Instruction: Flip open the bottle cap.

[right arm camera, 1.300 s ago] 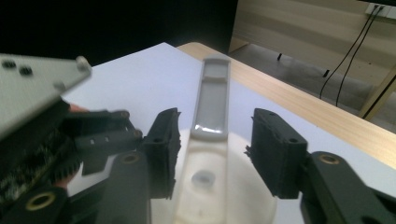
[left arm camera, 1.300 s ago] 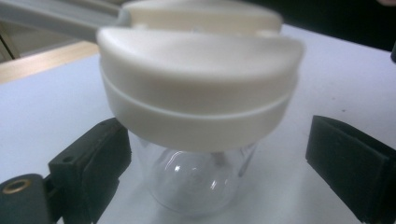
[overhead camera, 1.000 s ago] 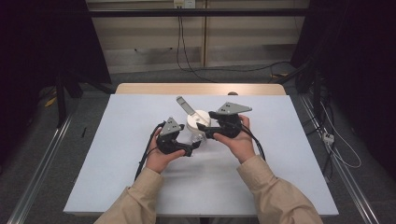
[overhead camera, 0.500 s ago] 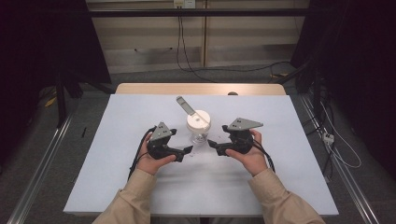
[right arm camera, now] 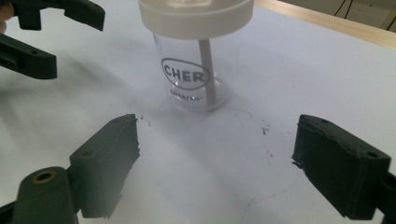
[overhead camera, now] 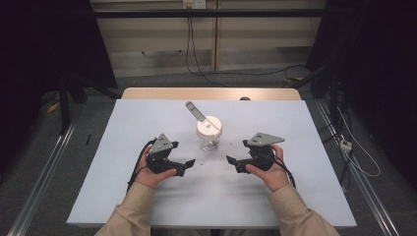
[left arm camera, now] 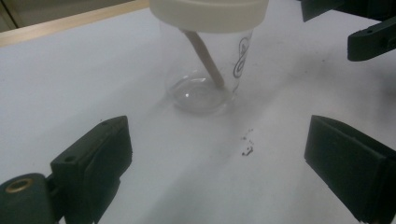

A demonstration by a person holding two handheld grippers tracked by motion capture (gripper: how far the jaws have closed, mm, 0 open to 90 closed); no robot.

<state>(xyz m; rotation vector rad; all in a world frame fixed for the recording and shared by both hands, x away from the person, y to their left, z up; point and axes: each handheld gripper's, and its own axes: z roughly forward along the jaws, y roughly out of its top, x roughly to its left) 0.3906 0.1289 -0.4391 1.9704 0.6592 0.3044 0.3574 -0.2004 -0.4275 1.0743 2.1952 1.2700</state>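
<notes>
A clear plastic cup [overhead camera: 210,142] with a white lid [overhead camera: 209,127] stands upright at the table's middle, and a grey straw [overhead camera: 195,110] leans out of the lid toward the back left. My left gripper [overhead camera: 189,163] lies low at the cup's front left, open and apart from it. My right gripper [overhead camera: 231,161] faces it from the front right; its jaws have just been opening, with nothing between them. The left gripper view looks between its open gripper [left arm camera: 219,163] at the cup [left arm camera: 205,60]. The right gripper view shows its gripper [right arm camera: 217,158] short of the cup [right arm camera: 196,70], printed "CHER".
The white table top [overhead camera: 295,196] has a wooden strip [overhead camera: 211,93] along its far edge. A few dark specks [left arm camera: 246,148] lie in front of the cup. Cables [overhead camera: 246,73] run over the floor behind, and metal rails flank the table.
Both grippers were up against the cup a second ago. They have drawn back toward the person and apart, lower to the table, and the cup stands free.
</notes>
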